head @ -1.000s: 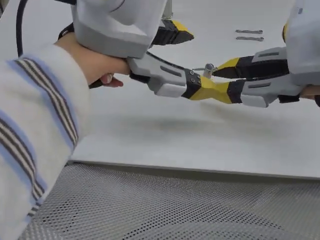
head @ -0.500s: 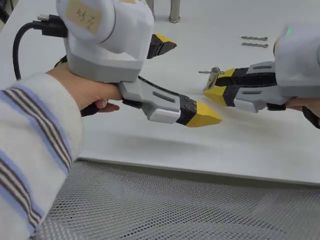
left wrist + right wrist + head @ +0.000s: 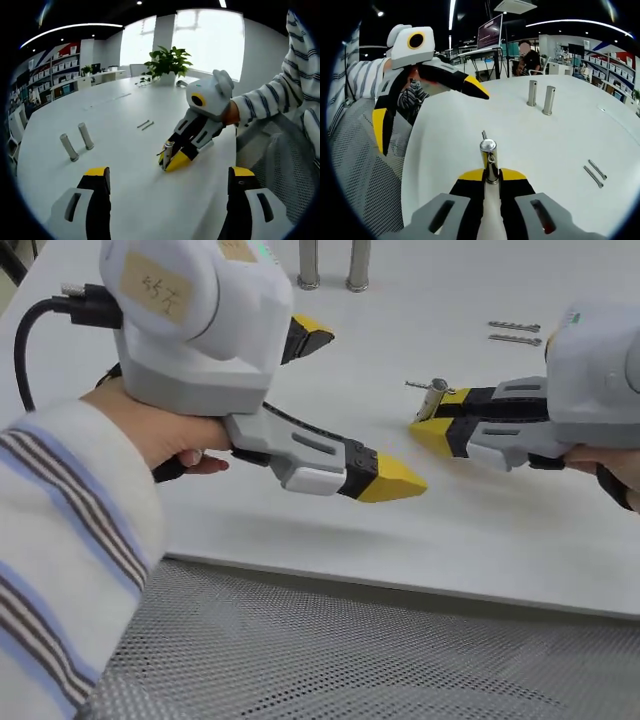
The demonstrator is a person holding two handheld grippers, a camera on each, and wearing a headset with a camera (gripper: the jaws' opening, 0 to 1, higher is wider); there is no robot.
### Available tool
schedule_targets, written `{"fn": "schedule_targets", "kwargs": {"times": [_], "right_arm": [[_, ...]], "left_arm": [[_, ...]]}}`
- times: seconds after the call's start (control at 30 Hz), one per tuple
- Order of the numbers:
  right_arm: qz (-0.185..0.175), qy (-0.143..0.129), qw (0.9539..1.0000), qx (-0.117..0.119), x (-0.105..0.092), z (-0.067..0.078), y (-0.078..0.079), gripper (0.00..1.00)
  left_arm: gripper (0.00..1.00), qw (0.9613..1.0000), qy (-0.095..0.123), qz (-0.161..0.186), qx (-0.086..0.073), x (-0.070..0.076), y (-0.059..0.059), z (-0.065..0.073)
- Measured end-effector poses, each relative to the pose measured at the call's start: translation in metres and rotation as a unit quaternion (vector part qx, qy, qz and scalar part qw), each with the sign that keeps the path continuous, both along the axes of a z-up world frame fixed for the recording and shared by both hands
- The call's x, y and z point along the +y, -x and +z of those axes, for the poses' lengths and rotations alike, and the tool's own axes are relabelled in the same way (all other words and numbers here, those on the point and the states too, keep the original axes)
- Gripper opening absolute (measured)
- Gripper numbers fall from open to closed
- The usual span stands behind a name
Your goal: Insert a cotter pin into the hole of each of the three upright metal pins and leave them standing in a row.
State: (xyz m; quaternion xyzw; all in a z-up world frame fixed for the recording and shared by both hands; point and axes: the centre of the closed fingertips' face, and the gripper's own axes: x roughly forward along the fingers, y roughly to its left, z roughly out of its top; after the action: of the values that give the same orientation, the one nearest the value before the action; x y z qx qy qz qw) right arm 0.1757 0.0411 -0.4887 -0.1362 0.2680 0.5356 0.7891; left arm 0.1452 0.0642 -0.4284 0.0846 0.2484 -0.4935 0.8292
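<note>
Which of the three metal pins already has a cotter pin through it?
The metal pin clamped in the right gripper, a cotter pin crossing its top; the two standing pins show none.

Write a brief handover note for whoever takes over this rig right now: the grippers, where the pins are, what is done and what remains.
Left gripper: open, holding nothing, beside the right one.
Right gripper: shut on a metal pin, with a cotter pin seemingly through its hole.
Two bare metal pins stand side by side at the far side of the table. Two loose cotter pins lie flat, nearer the right gripper.
Done: one pin fitted, not yet set in the row.
Left: stand it by the other two, then fit a cotter pin into each.
</note>
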Motion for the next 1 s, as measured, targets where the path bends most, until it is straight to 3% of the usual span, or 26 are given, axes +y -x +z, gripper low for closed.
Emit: {"fn": "schedule_targets", "kwargs": {"times": [0.3, 0.57, 1.0], "right_arm": [[0.018, 0.011, 0.9992, -0.035, 0.001, 0.001, -0.001, 0.04], [0.028, 0.005, 0.9990, -0.035, 0.010, 0.002, -0.014, 0.04], [0.074, 0.009, 0.9962, -0.044, 0.029, 0.006, -0.031, 0.04]], "left_arm": [[0.95, 1.0000, -0.002, 0.000, -0.001, 0.001, -0.001, 0.000], [0.95, 1.0000, -0.002, 0.001, 0.004, 0.005, -0.002, -0.002], [0.95, 1.0000, -0.005, 0.007, 0.003, 0.013, -0.003, -0.001]]}}
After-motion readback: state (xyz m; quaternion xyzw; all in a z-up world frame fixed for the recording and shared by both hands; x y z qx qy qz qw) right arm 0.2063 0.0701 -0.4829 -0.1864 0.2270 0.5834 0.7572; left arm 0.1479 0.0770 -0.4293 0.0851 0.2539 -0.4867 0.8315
